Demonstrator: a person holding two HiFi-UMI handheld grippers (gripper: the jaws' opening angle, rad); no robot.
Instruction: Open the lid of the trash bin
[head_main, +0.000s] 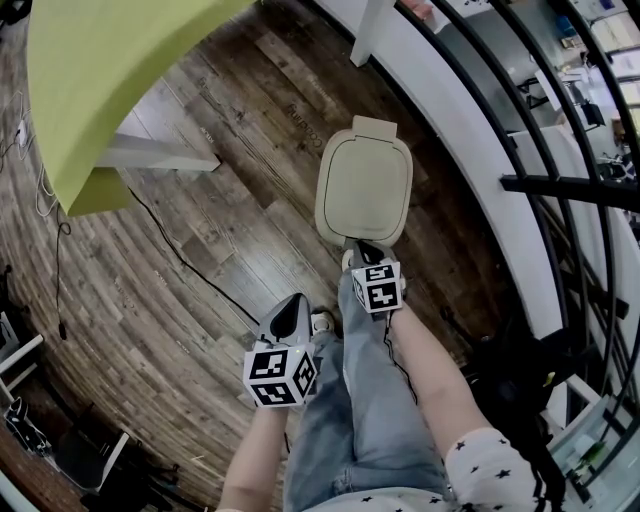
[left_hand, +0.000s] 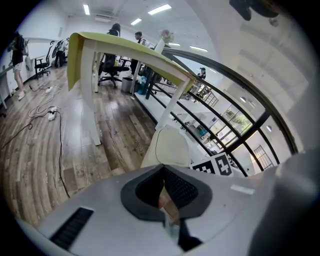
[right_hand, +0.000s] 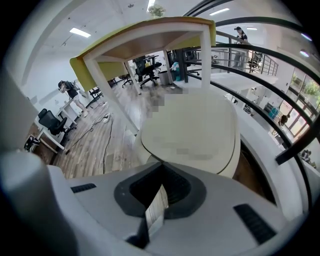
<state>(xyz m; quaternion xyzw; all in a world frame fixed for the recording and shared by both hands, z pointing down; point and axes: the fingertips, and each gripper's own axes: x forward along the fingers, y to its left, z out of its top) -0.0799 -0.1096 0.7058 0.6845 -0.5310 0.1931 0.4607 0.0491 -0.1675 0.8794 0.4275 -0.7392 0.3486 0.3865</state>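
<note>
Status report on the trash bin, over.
Left claw shut, empty, short of the bin. Right claw shut, empty, at the near edge of the lid. Lid closed, nothing on it.

The trash bin (head_main: 364, 190) stands between table (head_main: 110, 70) and railing (head_main: 570, 188).

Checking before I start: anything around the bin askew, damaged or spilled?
Nothing stands out. The beige plastic trash bin stands upright on the wooden plank floor, its lid shut flat, nothing spilled beside it.
</note>
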